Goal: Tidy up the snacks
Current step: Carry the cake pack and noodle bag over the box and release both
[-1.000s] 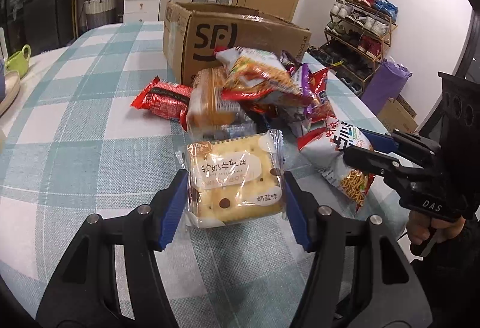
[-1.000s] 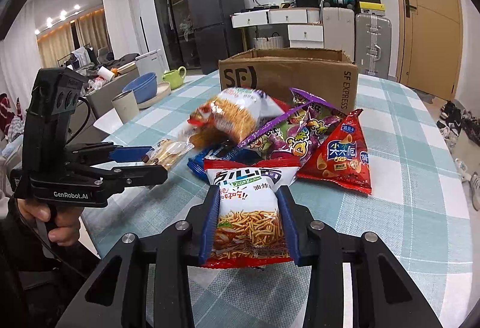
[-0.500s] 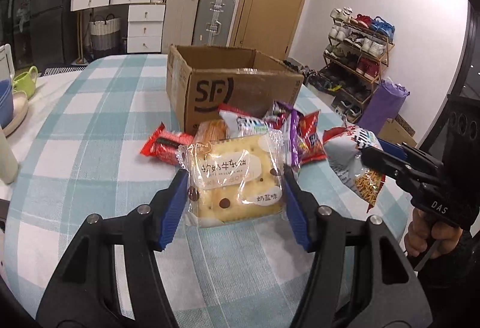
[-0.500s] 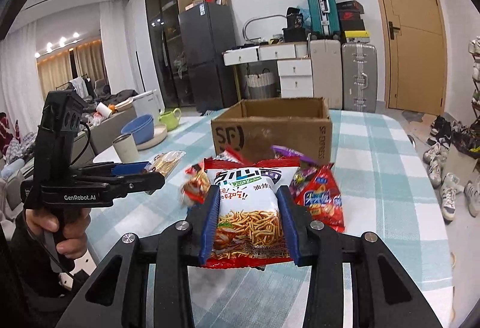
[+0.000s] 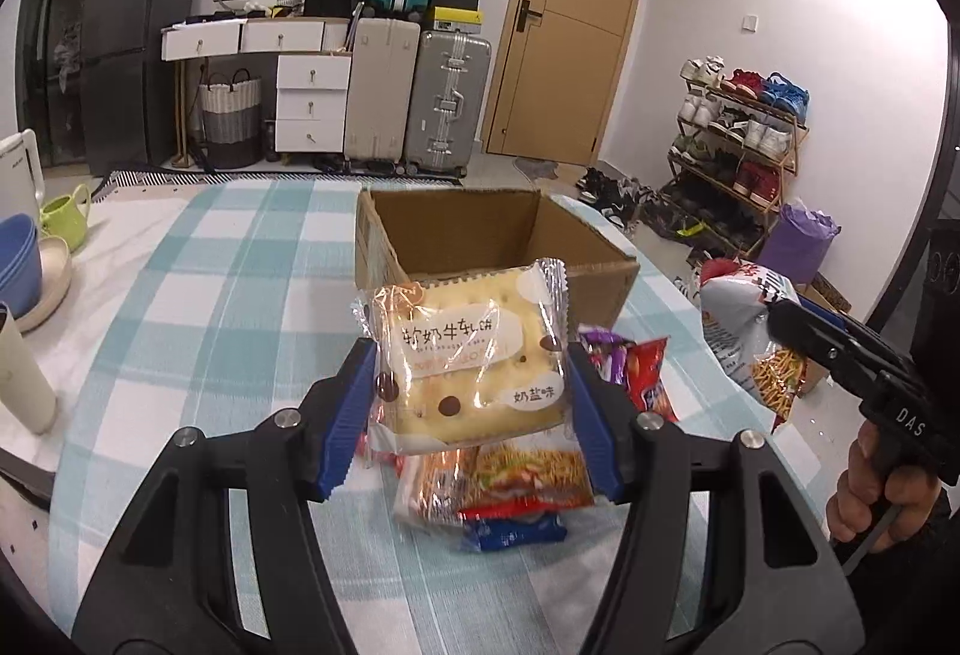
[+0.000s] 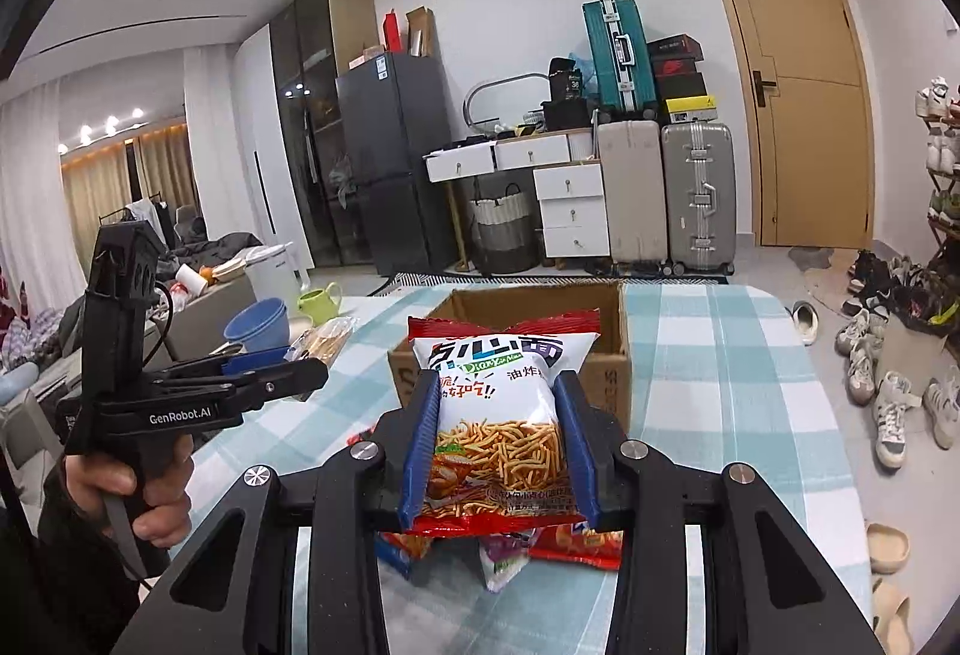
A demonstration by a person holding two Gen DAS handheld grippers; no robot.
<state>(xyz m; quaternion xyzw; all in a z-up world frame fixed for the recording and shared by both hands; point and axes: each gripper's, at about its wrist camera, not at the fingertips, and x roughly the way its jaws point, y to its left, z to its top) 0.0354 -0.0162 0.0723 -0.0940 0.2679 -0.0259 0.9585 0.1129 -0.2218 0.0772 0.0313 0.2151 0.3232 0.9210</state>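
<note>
Both grippers loaded, held above the desk.

I see the left gripper (image 5: 471,409) with its fingers (image 5: 351,415) clamped on a cracker packet (image 5: 468,361), clear of the checked desk (image 5: 198,307). My right gripper (image 6: 501,445) has its fingers closed on a noodle snack bag (image 6: 501,415). The open cardboard box (image 5: 480,241) sits at twelve o'clock beyond both packets. Loose snacks (image 5: 498,481) lie on the desk under the left gripper, at six o'clock from the cracker packet.
</note>
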